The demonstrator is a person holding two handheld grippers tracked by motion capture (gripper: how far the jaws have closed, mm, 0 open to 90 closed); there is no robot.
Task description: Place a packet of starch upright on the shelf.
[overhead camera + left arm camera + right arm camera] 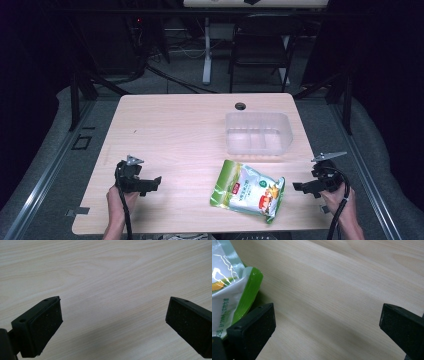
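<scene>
A green and white snack bag lies flat on the wooden table, near its front edge. A clear plastic tub stands empty behind the bag. My left gripper rests low over the table at the front left, open, with bare wood between its pads. My right gripper sits at the front right, just right of the bag, and is open too. In the right gripper view the bag's green edge lies beside the left pad; nothing is between the jaws.
A round cable hole sits at the table's far edge. Beyond it stand a dark chair and a white desk leg on the floor. Black frame posts flank the table.
</scene>
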